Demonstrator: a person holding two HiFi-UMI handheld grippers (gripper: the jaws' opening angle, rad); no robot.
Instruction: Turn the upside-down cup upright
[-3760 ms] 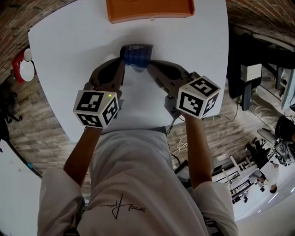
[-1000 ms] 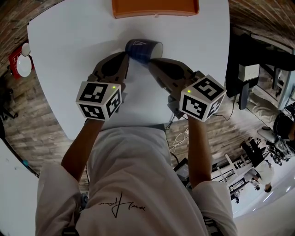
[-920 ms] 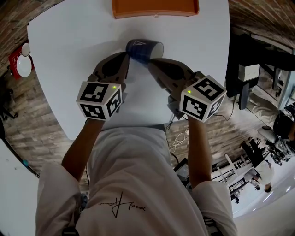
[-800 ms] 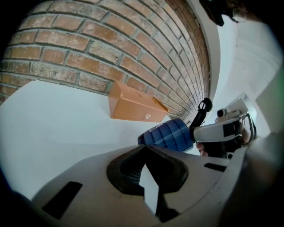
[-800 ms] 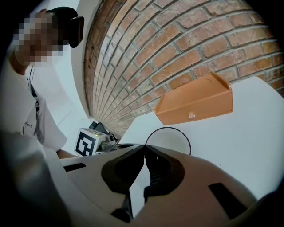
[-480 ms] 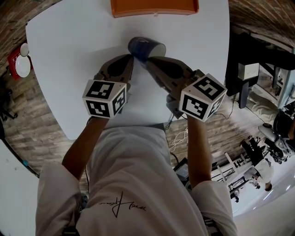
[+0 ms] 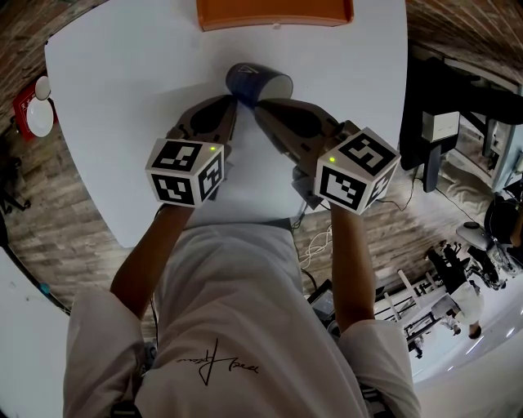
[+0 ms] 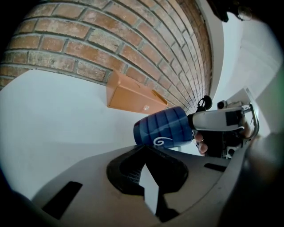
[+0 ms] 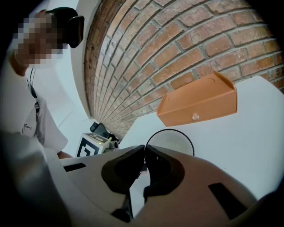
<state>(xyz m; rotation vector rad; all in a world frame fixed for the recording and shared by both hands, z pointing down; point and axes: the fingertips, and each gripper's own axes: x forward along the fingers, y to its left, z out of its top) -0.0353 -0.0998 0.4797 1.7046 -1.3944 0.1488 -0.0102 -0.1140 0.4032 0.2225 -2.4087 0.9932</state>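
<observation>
The white worktop (image 7: 122,98) carries the whole scene. An orange rectangular box (image 7: 274,12) sits at its far edge, well apart from the work, so the middle is left free for the turn. Both arms reach forward and meet just short of the box. The right tool (image 7: 255,106) is clenched on the wall of the dark blue ribbed cup (image 7: 255,82) at its rim. It holds the cup on its side, base towards the person's left and mouth towards the right. I judge this to be roughly halfway from mouth-down to upright, and a pinch at the rim suits that, since a roll of the wrist can swing the base down. The left tool (image 7: 233,104) has its jaws closed together with nothing between them. Its tips sit just under the cup's side, probably as a prop or guide, though no view settles whether they touch. The head view gives the layout and the tilt but hides the underside of the cup. The left gripper view shows the cup's ribs, a white swirl mark and the right tool at the mouth end. The right gripper view alone looks into the pale interior, ringed by a dark rim, with the jaws nipped on that rim.
</observation>
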